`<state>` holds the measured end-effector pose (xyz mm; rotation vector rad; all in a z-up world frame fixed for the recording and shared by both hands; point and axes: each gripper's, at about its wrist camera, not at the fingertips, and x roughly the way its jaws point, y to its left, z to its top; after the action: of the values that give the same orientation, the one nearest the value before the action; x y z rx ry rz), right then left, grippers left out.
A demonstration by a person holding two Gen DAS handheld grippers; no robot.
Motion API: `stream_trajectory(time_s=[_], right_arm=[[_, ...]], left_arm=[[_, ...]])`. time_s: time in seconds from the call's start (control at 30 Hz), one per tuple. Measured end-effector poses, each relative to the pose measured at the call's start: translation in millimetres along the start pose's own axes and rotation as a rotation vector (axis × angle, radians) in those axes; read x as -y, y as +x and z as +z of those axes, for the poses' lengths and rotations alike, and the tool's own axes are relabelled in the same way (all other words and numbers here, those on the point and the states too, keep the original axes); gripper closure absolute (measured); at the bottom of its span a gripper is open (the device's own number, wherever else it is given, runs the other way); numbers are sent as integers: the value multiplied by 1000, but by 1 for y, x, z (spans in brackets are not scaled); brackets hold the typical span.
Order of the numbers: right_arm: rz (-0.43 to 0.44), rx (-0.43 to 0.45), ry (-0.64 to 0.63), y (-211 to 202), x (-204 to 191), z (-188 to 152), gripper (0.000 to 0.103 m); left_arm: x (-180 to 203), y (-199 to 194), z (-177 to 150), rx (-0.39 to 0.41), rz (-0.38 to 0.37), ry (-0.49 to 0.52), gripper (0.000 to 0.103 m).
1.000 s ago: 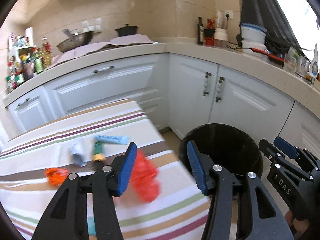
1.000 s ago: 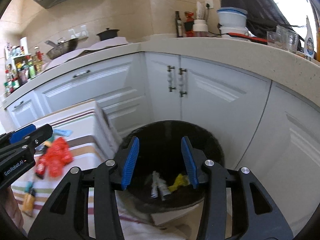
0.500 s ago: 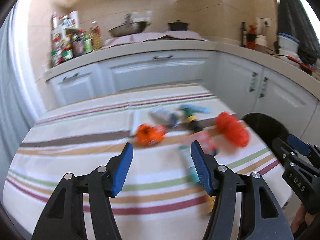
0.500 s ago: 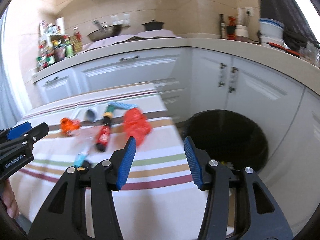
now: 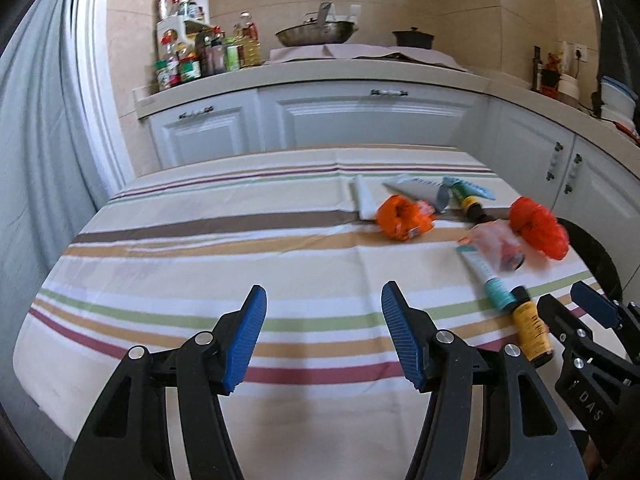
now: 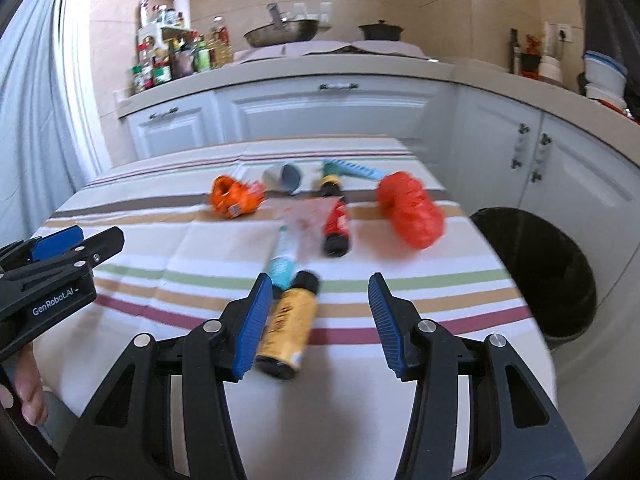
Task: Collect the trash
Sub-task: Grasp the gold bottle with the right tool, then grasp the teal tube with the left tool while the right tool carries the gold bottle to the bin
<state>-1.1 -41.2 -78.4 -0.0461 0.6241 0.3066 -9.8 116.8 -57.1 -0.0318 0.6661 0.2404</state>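
Note:
Trash lies on the striped tablecloth [image 5: 200,264]: an orange crumpled wrapper [image 5: 406,218] [image 6: 234,200], a red plastic bag [image 5: 538,226] [image 6: 412,210], a yellow bottle [image 6: 286,322] [image 5: 530,330], a teal tube [image 6: 282,260], a red bottle [image 6: 336,226] and a grey cup [image 6: 282,178]. My left gripper [image 5: 322,336] is open and empty over bare cloth, left of the trash. My right gripper [image 6: 316,318] is open and empty, with the yellow bottle just ahead beside its left finger. The black trash bin [image 6: 536,272] stands off the table's right edge.
White kitchen cabinets [image 5: 360,120] and a counter with sauce bottles [image 5: 192,60], a wok [image 5: 316,34] and a pot [image 5: 414,38] run behind the table. A pale curtain [image 5: 36,140] hangs at the left. The left gripper shows in the right wrist view [image 6: 52,264].
Both grippers have swung left, away from the bin and back over the table. The trash now lies ahead of them. Both stay open and empty.

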Motion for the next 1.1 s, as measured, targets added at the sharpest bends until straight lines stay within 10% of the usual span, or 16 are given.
stream_trajectory(time_s=[0.3, 0.43, 1.1], right_arm=[[-11, -43, -11, 17, -6, -14, 55], [-3, -61, -13, 21, -5, -17, 80], [-112, 19, 34, -5, 52, -8, 80]], left_arm=[[-16, 5, -7, -20, 27, -25, 44], [-15, 7, -9, -31, 27, -22, 44], [52, 12, -3, -47, -95, 58, 44]])
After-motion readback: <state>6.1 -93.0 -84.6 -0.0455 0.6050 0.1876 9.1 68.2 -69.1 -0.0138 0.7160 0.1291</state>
